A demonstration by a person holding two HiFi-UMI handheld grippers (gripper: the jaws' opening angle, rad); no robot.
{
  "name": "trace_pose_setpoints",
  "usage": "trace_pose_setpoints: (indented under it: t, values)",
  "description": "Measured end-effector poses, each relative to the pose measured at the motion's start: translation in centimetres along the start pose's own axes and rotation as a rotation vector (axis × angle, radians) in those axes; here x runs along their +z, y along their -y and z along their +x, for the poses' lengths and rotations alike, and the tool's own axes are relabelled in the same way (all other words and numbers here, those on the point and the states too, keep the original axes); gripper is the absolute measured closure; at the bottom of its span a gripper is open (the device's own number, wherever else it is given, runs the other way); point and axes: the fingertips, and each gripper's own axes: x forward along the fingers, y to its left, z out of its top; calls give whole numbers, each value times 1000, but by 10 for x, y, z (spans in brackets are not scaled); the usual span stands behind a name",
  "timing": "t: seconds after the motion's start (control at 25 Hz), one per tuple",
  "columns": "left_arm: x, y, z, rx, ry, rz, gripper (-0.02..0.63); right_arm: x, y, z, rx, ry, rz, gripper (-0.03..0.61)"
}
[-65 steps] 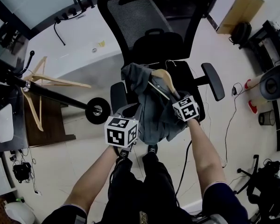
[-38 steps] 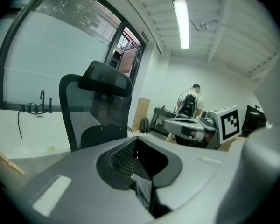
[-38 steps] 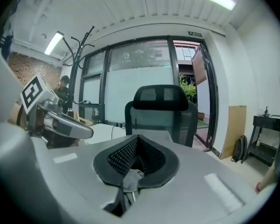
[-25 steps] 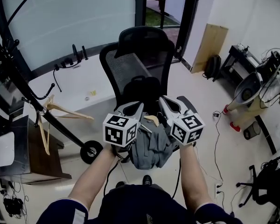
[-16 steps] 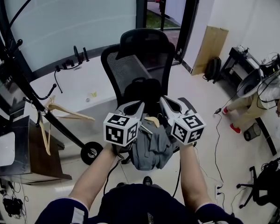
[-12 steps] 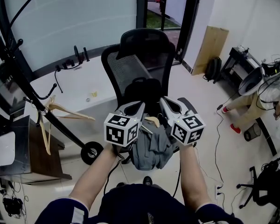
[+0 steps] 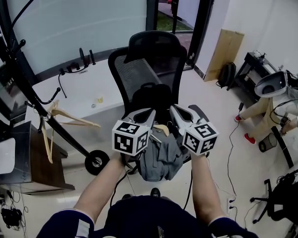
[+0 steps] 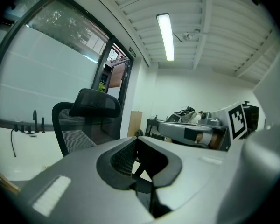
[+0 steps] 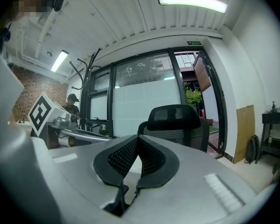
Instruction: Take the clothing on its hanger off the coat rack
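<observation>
We hold both level, side by side: left gripper (image 7: pixel 148 113) and right gripper (image 7: pixel 175 109), jaws pressed together on nothing. The shirt (image 7: pixel 159 158) on its hanger (image 7: pixel 162 128) lies on the chair (image 7: pixel 139 68) just below and between them, off the rack (image 7: pixel 69 135), equally near both

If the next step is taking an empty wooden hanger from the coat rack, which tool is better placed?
Probably left: the wooden hangers hang on the coat rack at the person's left, nearer the left tool than the right tool.
</observation>
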Motion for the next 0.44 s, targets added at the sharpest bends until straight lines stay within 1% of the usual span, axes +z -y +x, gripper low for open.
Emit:
trace_pose_setpoints:
  t: [0.44]
  values:
    - [1,5,3,5,9,2,601,-1,3,-3,14,-4,-3,578]
